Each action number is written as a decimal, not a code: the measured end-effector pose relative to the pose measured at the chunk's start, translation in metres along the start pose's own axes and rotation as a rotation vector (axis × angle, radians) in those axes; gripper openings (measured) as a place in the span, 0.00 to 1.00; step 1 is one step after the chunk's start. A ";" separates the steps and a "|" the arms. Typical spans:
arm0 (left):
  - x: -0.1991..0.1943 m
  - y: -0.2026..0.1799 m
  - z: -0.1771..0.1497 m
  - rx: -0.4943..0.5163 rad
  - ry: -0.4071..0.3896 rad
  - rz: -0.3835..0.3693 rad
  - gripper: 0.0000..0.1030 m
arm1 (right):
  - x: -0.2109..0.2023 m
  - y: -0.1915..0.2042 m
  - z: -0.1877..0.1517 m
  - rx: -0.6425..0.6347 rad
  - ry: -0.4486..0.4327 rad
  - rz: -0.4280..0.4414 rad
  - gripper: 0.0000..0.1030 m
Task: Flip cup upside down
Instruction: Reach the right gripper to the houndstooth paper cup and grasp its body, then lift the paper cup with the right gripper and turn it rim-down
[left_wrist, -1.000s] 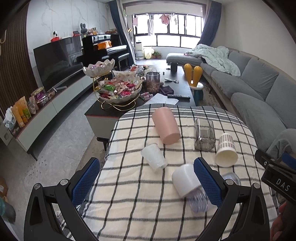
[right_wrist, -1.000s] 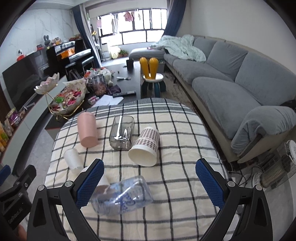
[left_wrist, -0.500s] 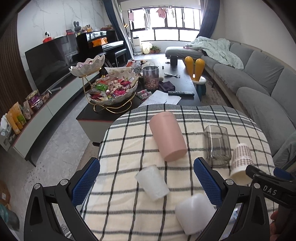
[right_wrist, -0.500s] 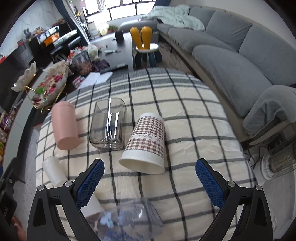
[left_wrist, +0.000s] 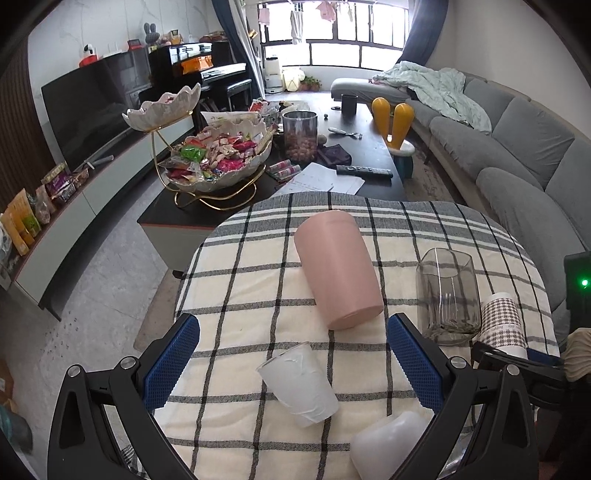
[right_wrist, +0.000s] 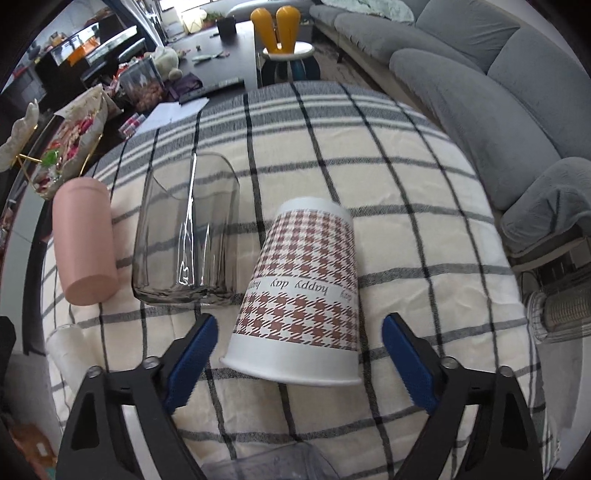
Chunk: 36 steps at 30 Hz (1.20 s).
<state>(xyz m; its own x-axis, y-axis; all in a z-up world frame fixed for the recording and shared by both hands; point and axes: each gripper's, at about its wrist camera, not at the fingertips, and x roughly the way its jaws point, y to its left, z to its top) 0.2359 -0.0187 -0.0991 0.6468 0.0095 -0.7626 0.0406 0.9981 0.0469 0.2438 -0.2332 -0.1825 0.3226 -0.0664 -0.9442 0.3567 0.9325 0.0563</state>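
Several cups lie on their sides on the checked tablecloth (left_wrist: 240, 280). A houndstooth paper cup (right_wrist: 303, 291) lies with its rim toward me, between the open fingers of my right gripper (right_wrist: 299, 354), which is empty. It also shows in the left wrist view (left_wrist: 504, 321). A smoky glass (right_wrist: 188, 236) lies left of it, then a pink cup (right_wrist: 83, 247). In the left wrist view my left gripper (left_wrist: 293, 362) is open and empty over a frosted plastic cup (left_wrist: 299, 384), with the pink cup (left_wrist: 338, 273) ahead and a white cup (left_wrist: 388, 443) at the bottom.
A clear patterned cup (right_wrist: 266, 465) lies at the bottom edge of the right wrist view. Beyond the table stand a dark coffee table (left_wrist: 369, 147) with a snack bowl stand (left_wrist: 214, 155), a grey sofa (left_wrist: 517, 155) on the right and a heater (right_wrist: 561, 306).
Both grippers have moved forward and lower over the table. The right one has closed in until the houndstooth cup sits between its fingers; the left one now straddles the frosted cup.
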 end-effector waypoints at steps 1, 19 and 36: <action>0.000 0.000 0.000 -0.001 0.000 0.000 1.00 | 0.001 0.000 -0.001 0.001 0.006 0.005 0.73; -0.057 0.021 -0.014 -0.014 -0.046 0.004 1.00 | -0.074 0.010 -0.026 -0.041 -0.123 0.082 0.68; -0.153 0.090 -0.110 -0.036 -0.034 0.064 1.00 | -0.144 0.061 -0.171 -0.234 -0.130 0.237 0.68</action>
<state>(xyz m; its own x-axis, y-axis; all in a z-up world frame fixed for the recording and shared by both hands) 0.0573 0.0765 -0.0494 0.6730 0.0716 -0.7362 -0.0287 0.9971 0.0707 0.0690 -0.1061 -0.0983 0.4863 0.1314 -0.8639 0.0530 0.9824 0.1792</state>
